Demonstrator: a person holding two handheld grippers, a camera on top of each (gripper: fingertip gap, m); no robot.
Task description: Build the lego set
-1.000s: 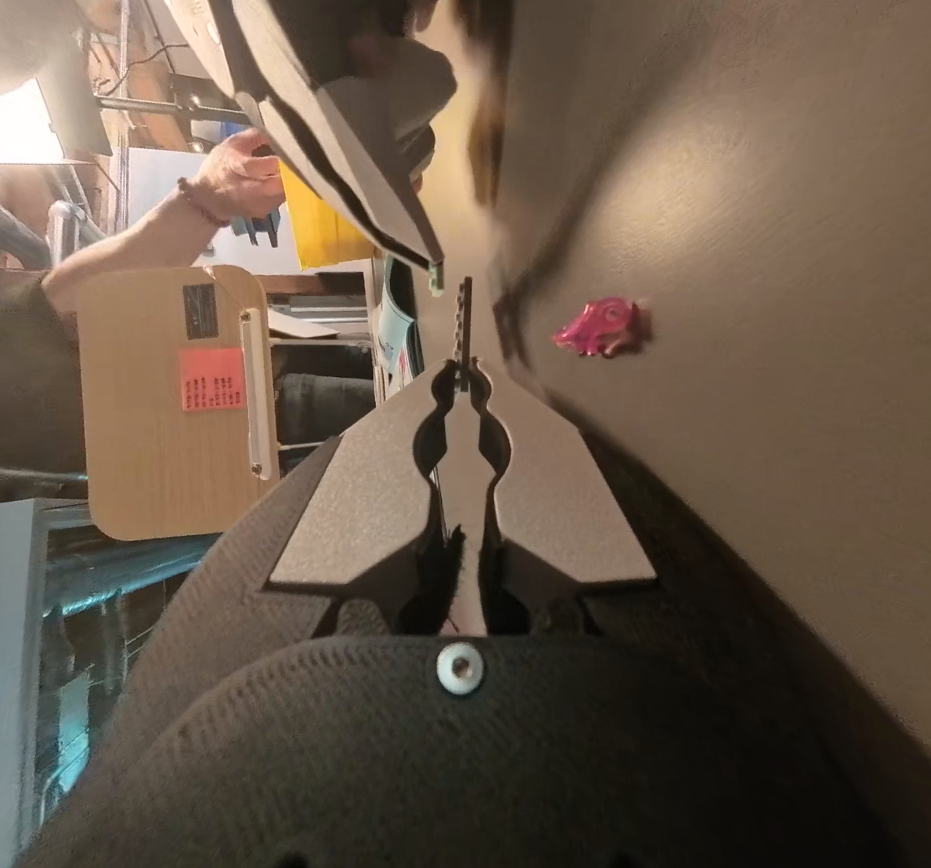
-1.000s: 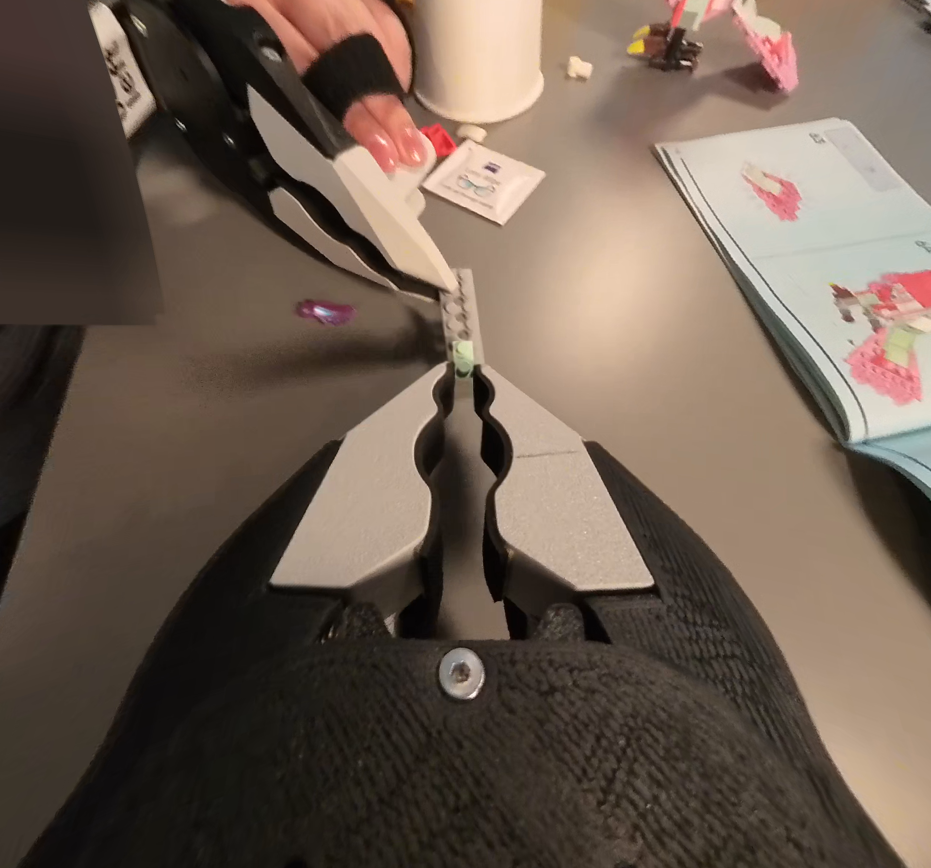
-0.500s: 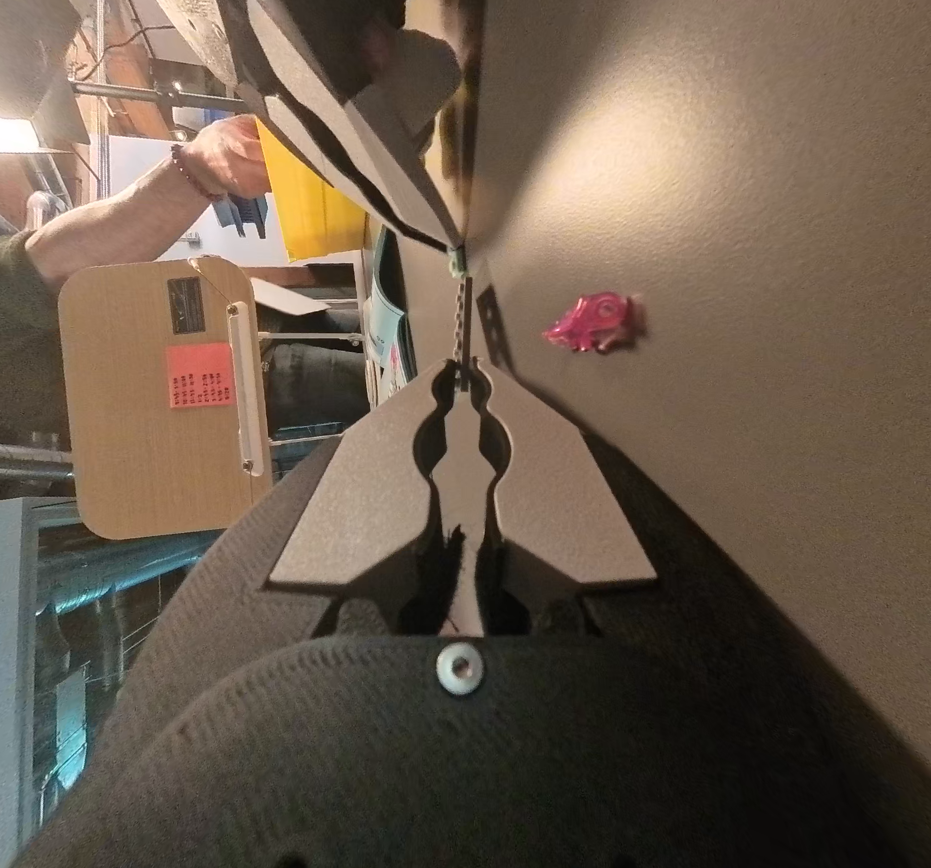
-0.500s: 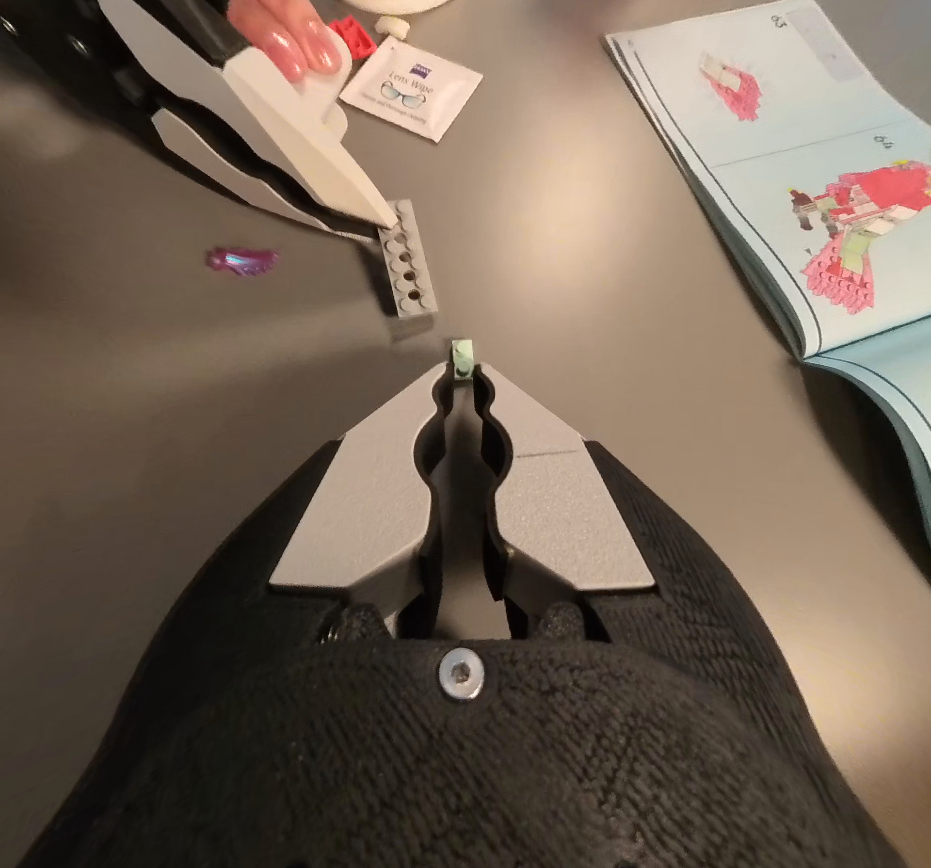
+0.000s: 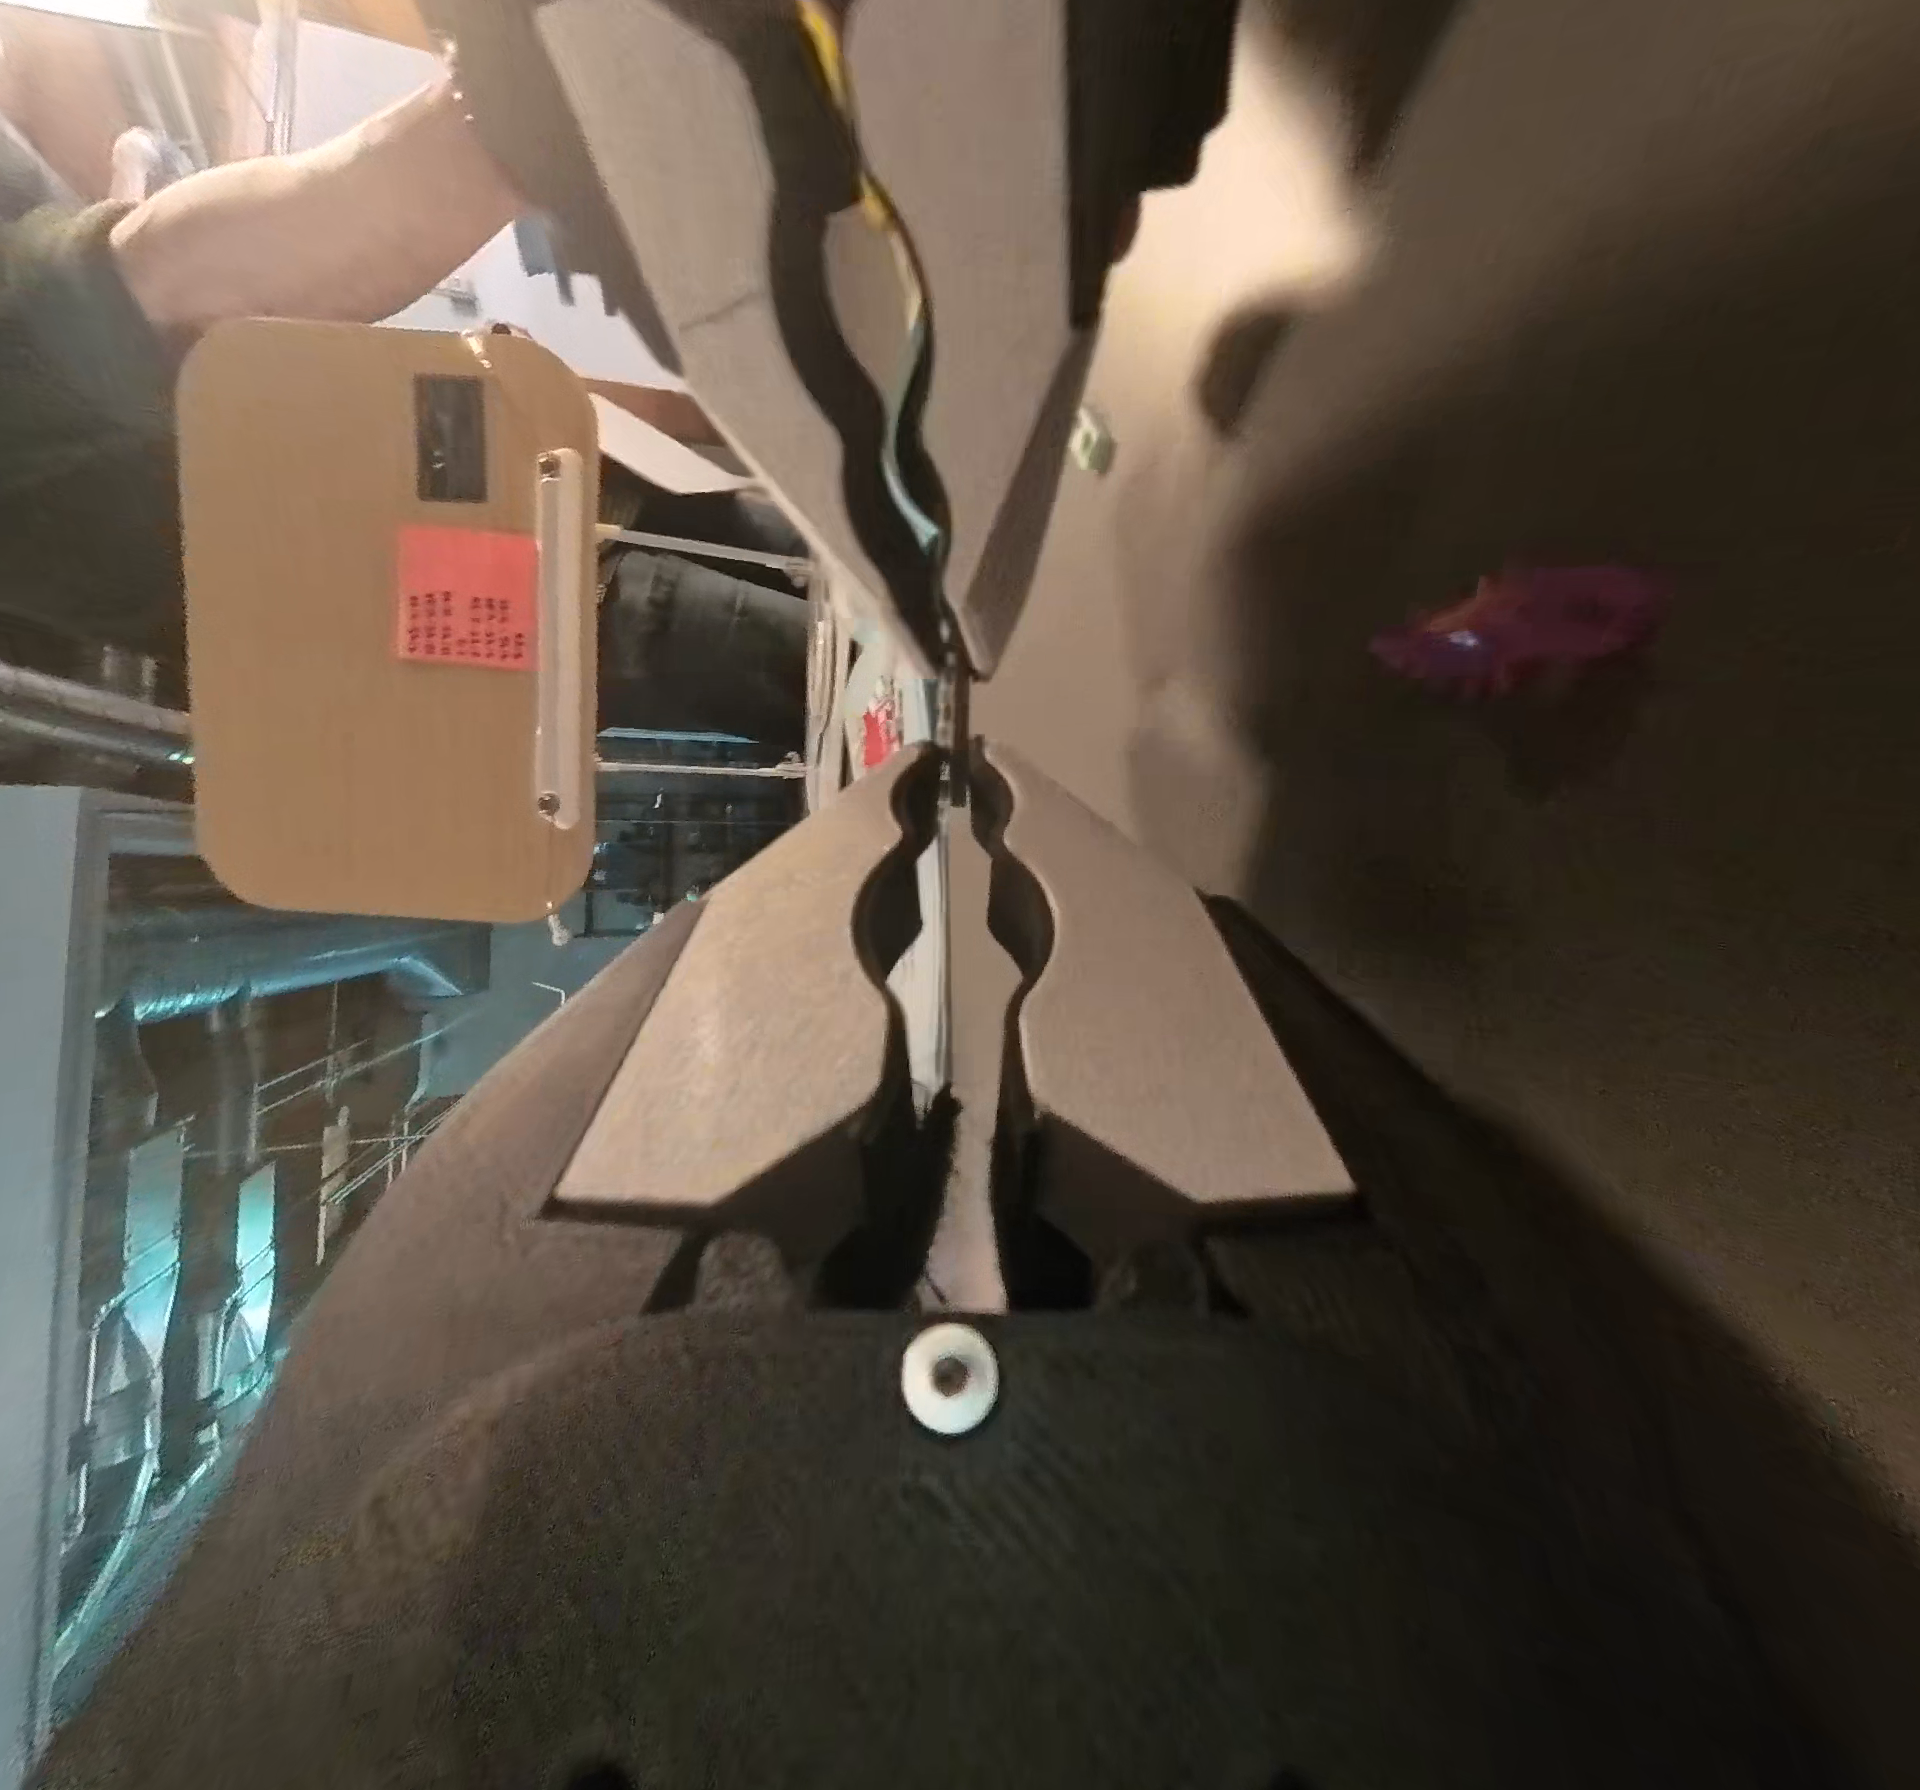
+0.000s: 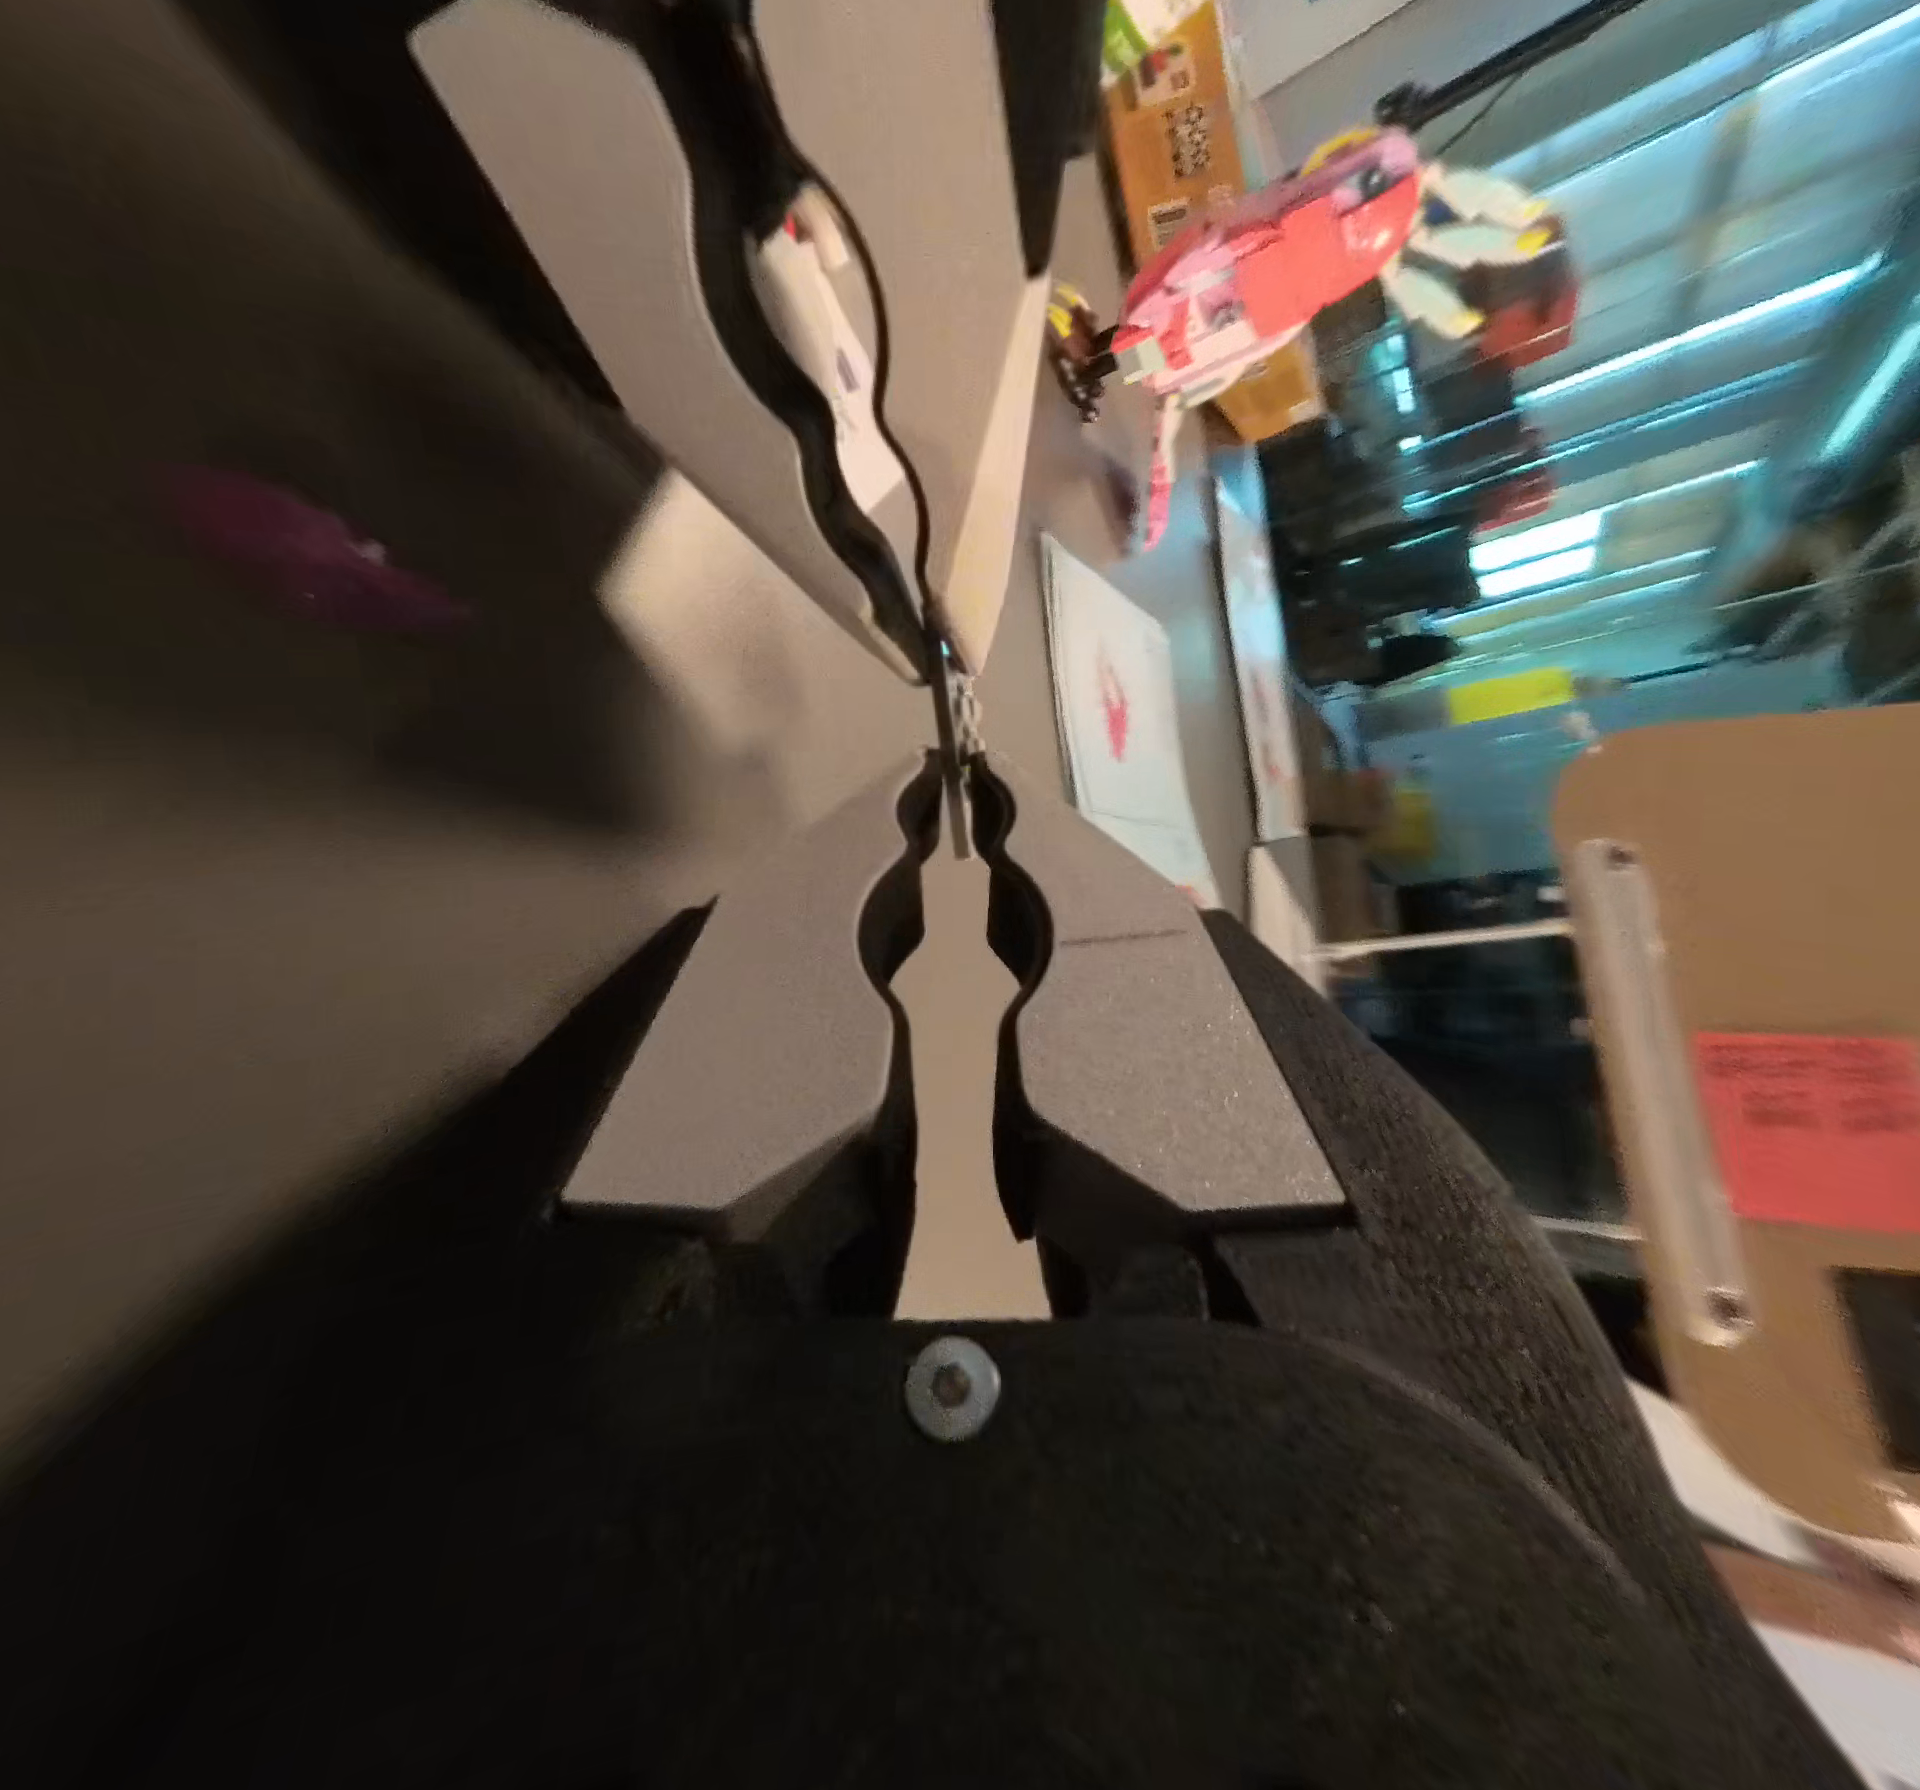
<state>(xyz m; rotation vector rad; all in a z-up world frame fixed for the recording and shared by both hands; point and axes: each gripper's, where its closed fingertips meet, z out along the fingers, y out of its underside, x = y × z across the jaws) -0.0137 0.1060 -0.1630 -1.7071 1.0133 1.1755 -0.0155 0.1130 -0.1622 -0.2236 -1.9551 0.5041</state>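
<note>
My left gripper [image 5: 954, 772] is shut on one end of a thin grey studded plate [image 5: 954, 712], seen edge on. My right gripper [image 6: 956, 772] faces it tip to tip and is shut on the plate's [image 6: 958, 805] other end. The plate spans the short gap between the two pairs of fingertips, above the dark table [image 5: 1558, 1065]. In the left wrist view the right gripper's fingers [image 5: 1008, 514] come down from the top. In the right wrist view the left gripper's fingers [image 6: 997, 493] do the same. The light-green piece cannot be made out. Both views are rolled sideways and blurred.
A magenta piece [image 5: 1517, 639] lies on the table beside the grippers; it also shows in the right wrist view [image 6: 301, 545]. A pink and red brick model [image 6: 1278, 275] and an open booklet [image 6: 1117, 701] lie beyond. A wooden panel with a red sticker [image 5: 384, 618] and a person's arm [image 5: 291, 202] are off the table. Both grippers' tips are close together, under 4 cm apart.
The right gripper, which held a small light-green piece clear of the plate, has rolled sideways, closed in tip to tip and shut on the plate's free end. The left gripper kept its hold.
</note>
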